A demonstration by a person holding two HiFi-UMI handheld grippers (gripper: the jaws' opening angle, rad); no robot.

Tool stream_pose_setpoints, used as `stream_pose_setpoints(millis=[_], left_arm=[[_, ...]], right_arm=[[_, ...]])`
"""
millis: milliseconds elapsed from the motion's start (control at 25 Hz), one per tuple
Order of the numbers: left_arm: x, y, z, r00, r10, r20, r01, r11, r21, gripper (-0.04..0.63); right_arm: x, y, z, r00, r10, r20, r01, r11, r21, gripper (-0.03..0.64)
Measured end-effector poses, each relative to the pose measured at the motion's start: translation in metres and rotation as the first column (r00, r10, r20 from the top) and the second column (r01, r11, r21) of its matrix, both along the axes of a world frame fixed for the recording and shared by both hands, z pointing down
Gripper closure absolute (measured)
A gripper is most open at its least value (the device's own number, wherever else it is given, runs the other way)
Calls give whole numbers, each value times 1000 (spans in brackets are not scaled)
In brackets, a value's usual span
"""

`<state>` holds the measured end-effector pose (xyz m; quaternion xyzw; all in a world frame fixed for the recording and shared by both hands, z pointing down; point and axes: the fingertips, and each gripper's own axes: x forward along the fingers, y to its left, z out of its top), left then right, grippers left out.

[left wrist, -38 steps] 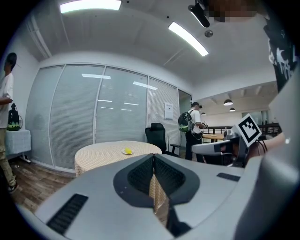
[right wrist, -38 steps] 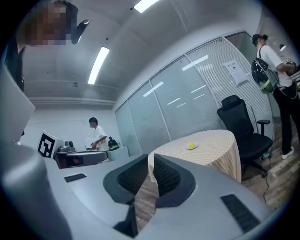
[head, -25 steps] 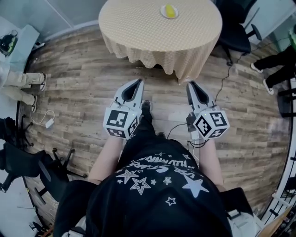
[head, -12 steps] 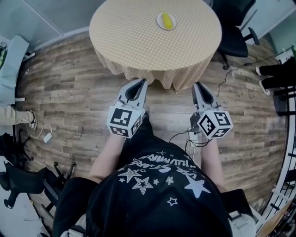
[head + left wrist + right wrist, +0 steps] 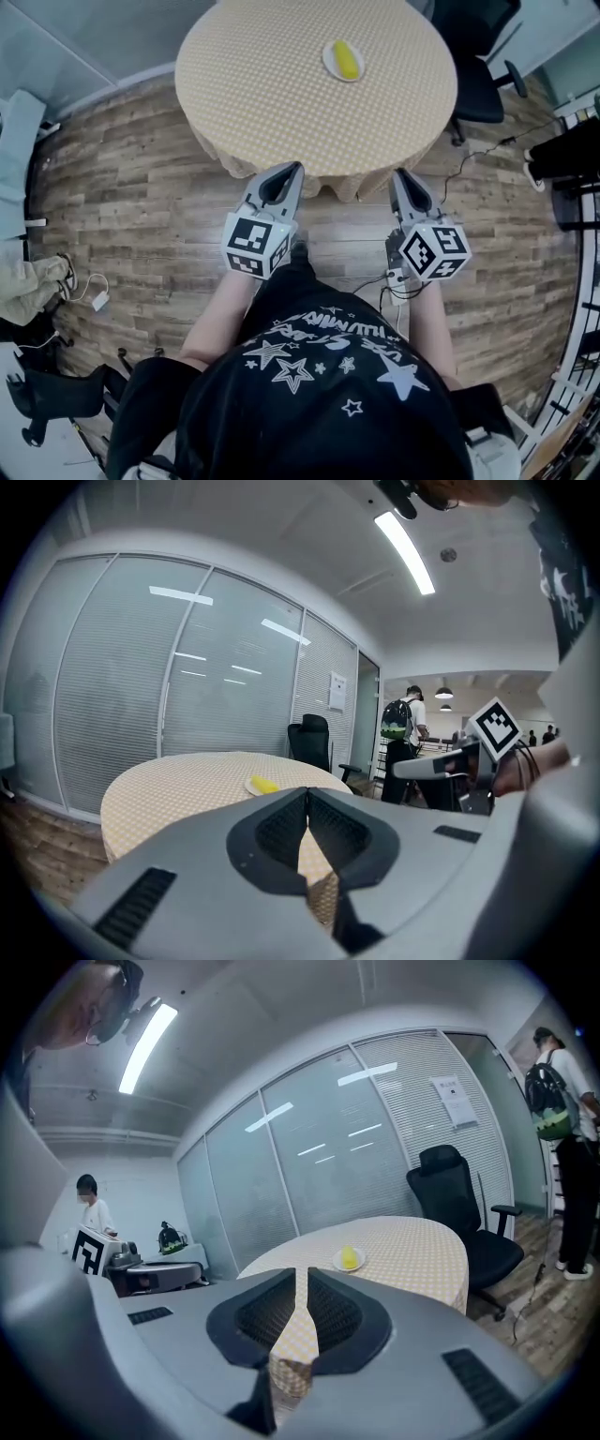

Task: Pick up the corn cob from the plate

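The yellow corn cob lies on a small white plate at the far side of a round table covered with a checked cloth. Both grippers are held side by side at the table's near edge, well short of the plate. My left gripper is shut and empty. So is my right gripper. In the left gripper view the corn cob shows just above the closed jaw tips, left of centre. The right gripper view has the corn cob on its plate beyond the tips, a little to the right.
A black office chair stands to the right of the table, with cables on the wooden floor near it. A person with a backpack stands at the far right. Glass partition walls lie behind the table.
Both grippers have moved forward together towards the table. Their tips now reach its near edge, and the plate with the corn sits closer in the head view.
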<state>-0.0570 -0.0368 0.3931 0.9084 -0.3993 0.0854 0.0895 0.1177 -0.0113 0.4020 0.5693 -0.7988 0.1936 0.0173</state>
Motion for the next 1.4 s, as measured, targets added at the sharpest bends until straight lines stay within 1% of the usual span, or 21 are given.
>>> stream_pose_setpoints(millis=[440, 600, 760, 960, 1080, 1160, 1400], left_arm=[[-22, -67, 18, 999, 45, -16, -45, 998, -50, 586], [-27, -77, 28, 999, 52, -13, -53, 996, -72, 586], [-23, -87, 33, 999, 44, -12, -45, 995, -86, 586], [-22, -103, 33, 1000, 3, 5, -3, 997, -82, 586], [-26, -119, 31, 999, -40, 26, 41, 997, -72, 586], [-25, -133, 28, 997, -72, 27, 74, 995, -69, 586], [-12, -180, 18, 989, -140, 51, 142, 989, -38, 586]], right_arm=[[-22, -62, -1, 999, 48, -21, -49, 998, -26, 565], [-26, -70, 6, 998, 65, -17, -66, 997, -44, 565], [-18, -84, 10, 998, 61, -25, -62, 997, -54, 565], [-7, -115, 16, 999, 48, -4, -48, 998, -50, 565], [-6, -142, 17, 1000, 11, 4, -10, 999, -44, 565], [-4, -162, 16, 1000, -19, 4, 19, 999, -41, 565], [8, -227, 17, 995, -94, 25, 95, 995, -34, 563]])
